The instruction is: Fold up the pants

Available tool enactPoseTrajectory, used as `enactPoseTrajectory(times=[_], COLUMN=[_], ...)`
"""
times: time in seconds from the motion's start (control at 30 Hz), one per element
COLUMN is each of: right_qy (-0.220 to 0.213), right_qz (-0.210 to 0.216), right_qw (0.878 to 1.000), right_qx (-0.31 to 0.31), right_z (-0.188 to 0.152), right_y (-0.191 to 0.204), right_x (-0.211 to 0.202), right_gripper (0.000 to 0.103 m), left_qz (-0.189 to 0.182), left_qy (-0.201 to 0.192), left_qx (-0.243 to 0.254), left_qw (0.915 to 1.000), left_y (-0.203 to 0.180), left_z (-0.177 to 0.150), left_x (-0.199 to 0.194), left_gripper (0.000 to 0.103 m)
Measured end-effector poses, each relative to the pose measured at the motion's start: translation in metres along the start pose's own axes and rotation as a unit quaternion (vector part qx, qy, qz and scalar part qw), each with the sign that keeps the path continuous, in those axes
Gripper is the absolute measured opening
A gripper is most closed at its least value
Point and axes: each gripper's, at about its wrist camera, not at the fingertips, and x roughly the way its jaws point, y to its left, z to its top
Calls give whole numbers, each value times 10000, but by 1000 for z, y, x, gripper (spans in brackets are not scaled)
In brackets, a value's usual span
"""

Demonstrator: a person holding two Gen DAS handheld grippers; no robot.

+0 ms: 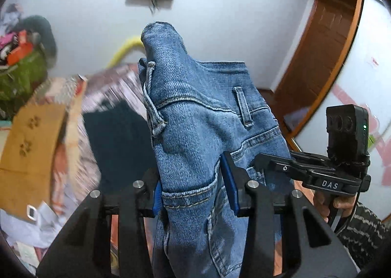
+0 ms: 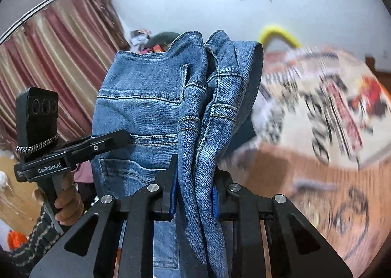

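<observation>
left wrist view: my left gripper (image 1: 195,190) is clamped on a bunched fold of the blue jeans (image 1: 195,116), blue pads (image 1: 228,181) pressing the denim from both sides; the waistband with its belt loop (image 1: 242,107) rises above my fingers in front of a white wall, over a blurred patterned bedspread (image 1: 112,87). my right gripper (image 1: 259,163) reaches the denim from the right, held in a hand (image 1: 342,202). right wrist view: my right gripper (image 2: 194,180) is closed on gathered layers of the jeans (image 2: 146,107), which hang between the pads; my left gripper (image 2: 122,135) touches the denim at left, before a striped curtain (image 2: 61,63).
</observation>
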Motion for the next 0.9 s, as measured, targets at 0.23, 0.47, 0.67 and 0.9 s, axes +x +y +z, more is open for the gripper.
enactPoseTrajectory(times=[0.23, 0.47, 0.67, 0.9], right_qy=[-128, 203, 682, 1702], right_qz=[-17, -88, -369, -947], right_qw=[9994, 9993, 9968, 9808], right_qx=[-310, -311, -186, 107], right_z=[42, 56, 52, 38], right_y=[15, 0, -33, -81], right_x=[53, 140, 219, 278], right_gripper=[19, 19, 19, 22], left_qz=[268, 594, 850, 1073], left_qy=[-319, -142, 324, 1234], left_qx=[-231, -612, -851, -1140], left_qw=[9989, 9963, 9922, 9799], left_y=[64, 135, 184, 216], left_z=[35, 33, 15, -19], left_x=[15, 74, 150, 250], left_gripper=[41, 41, 41, 42])
